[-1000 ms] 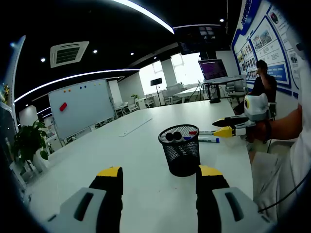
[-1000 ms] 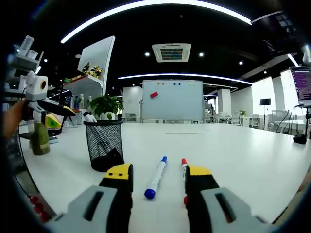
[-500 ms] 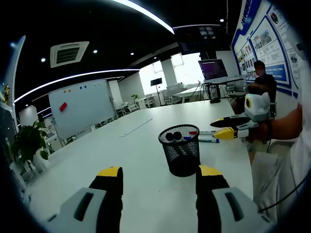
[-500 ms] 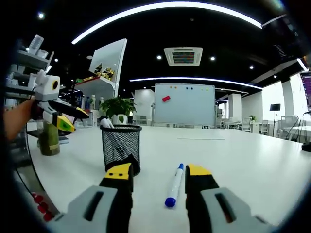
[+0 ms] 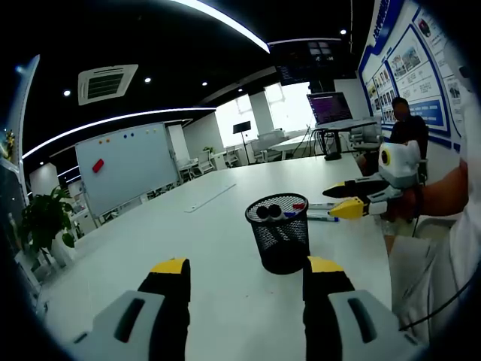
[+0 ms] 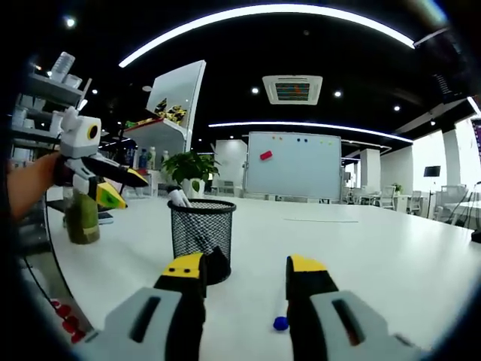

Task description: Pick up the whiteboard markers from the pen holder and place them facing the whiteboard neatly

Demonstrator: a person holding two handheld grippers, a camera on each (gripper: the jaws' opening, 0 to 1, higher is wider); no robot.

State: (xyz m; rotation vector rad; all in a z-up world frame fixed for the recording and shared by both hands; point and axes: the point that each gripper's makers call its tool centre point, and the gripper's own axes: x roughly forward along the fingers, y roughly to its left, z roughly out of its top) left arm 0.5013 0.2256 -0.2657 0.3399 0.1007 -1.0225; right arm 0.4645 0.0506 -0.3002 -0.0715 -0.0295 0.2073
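In the left gripper view, the left gripper [image 5: 246, 282] is seen low and near, its two yellow-tipped jaws standing apart with nothing between them. Just beyond them, on the white table [image 5: 188, 248], a black mesh pen holder [image 5: 279, 233] stands upright. Marker caps are seen at its rim: two dark ones towards the left and a red cap [image 5: 298, 204] towards the right, so several whiteboard markers remain inside. Behind the holder to the right, a blue marker [image 5: 323, 216] lies on the table. Near it the right gripper [image 5: 349, 198] is held by a person's hand; its black and yellow jaws look parted and empty, though that cannot be told for certain from this side. Far to the left, the whiteboard [image 5: 126, 162] stands beyond the table's end.

In the right gripper view, that gripper's own jaws rise from the bottom, set apart and holding nothing. A blue cap [image 6: 280, 323] of a laid marker is seen on the table between them, close in. The pen holder [image 6: 201, 239] stands just left of the near jaw, with a white marker [image 6: 179, 198] poking above its rim. The left gripper [image 6: 113, 184] is seen further left, and the whiteboard [image 6: 293, 165] lies straight ahead, far off.

The task is judged partly done: at least one marker has been laid out pointing towards the board, while several are left in the holder to be drawn out and set beside it in a row.
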